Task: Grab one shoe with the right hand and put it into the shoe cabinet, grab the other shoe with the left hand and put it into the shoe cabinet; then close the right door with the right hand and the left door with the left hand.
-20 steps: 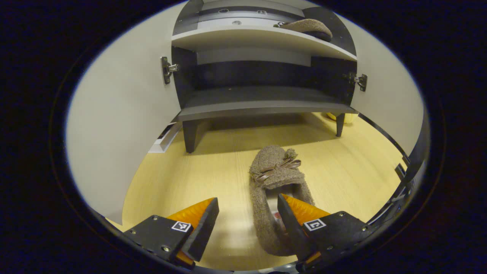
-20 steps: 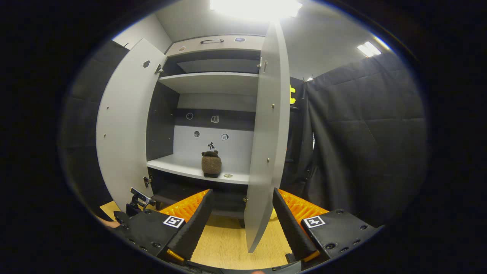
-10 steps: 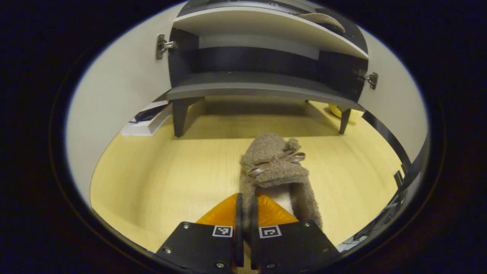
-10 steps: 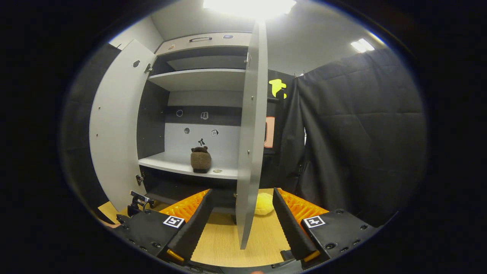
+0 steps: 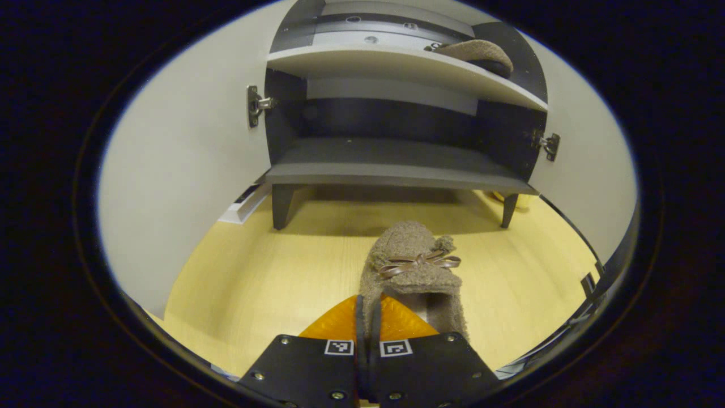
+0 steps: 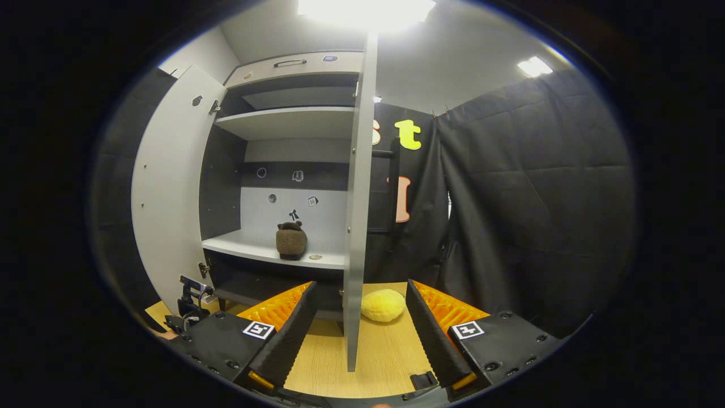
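Two shoes: one point(image 5: 474, 52) on the cabinet shelf point(image 5: 396, 61), one point(image 5: 410, 266) clenched by the left tool point(image 5: 366, 317); right tool point(image 6: 357, 323) released.

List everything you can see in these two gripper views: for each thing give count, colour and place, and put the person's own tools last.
Shoe on shelf: one, brown fuzzy, on the cabinet's light middle shelf.
Shoe in grip: one, brown fuzzy with a brown bow, toe toward the cabinet, over the floor.
Shoe cabinet: one, grey shelves with dark interior, on short dark legs.
Cabinet doors: two, pale grey, both open; left door, right door seen edge-on.
Yellow cushion: one, on the floor beyond the right door.
Floor: light wood.
Ceiling lights: two, white.
Left claw: closed on the shoe's side wall.
Right claw: open, holding nothing, pointing at the right door's edge.
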Available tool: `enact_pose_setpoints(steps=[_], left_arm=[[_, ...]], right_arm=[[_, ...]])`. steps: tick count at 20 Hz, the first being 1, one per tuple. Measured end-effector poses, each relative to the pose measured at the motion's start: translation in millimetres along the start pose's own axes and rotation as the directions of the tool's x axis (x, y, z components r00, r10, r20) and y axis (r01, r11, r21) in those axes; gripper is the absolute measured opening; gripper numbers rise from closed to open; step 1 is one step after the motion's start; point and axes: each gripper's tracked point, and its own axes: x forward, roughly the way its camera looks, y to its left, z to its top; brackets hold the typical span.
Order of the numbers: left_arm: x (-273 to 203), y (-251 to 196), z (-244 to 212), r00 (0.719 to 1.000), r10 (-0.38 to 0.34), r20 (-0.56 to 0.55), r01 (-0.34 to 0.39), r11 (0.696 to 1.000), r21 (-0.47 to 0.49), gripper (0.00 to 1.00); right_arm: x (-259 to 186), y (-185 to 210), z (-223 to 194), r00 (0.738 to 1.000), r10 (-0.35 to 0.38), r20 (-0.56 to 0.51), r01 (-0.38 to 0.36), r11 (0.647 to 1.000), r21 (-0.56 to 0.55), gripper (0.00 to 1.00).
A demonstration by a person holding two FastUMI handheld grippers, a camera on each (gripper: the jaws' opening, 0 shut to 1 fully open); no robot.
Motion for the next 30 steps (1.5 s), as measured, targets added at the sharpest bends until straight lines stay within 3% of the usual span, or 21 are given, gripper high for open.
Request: enact_pose_setpoints(steps=[8,18,30], left_arm=[[-46.0,-9.0,89.6,0.984,-0.021,0.179,0.022,1.0,-0.002,0.01],[-94.9,2.3,204.7,0.918,-0.022,0.395,0.044,0.998,-0.046,0.02],[-70.0,4.5,329.5,0.853,0.004,0.521,0.043,0.996,-0.079,0.01]], right_arm=[[-1.7,0.2,3.5,1.0,0.009,0.015,-0.01,1.0,0.012,0.98],[-4.4,-6.0,17.4,0.998,0.004,0.059,-0.004,1.0,0.009,0.96],[-1.8,-40.0,17.2,0.996,-0.048,0.071,0.048,0.999,0.006,0.98]])
